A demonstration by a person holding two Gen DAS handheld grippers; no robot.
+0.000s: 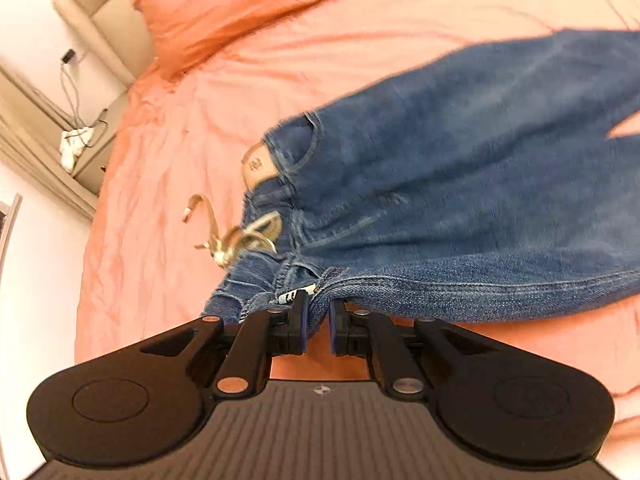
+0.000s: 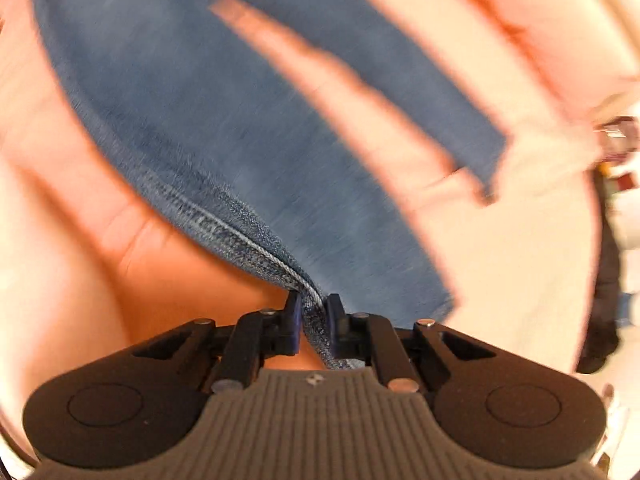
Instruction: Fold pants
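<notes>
left wrist: pillow (image 1: 224,12), nightstand (image 1: 94,160), pink bedsheet (image 1: 168,128) around jeans (image 1: 460,168)

open pink bedspread (image 1: 168,184) left of jeans (image 1: 460,184), pillow (image 1: 224,20) beyond, nightstand (image 1: 92,152) probably bedside

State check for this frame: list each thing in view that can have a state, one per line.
left gripper: shut on the jeans at the waistband edge
right gripper: shut on the jeans' side seam
jeans: unfolded, legs spread apart, lifted at the gripped edge
belt: threaded on waistband, end loose
</notes>
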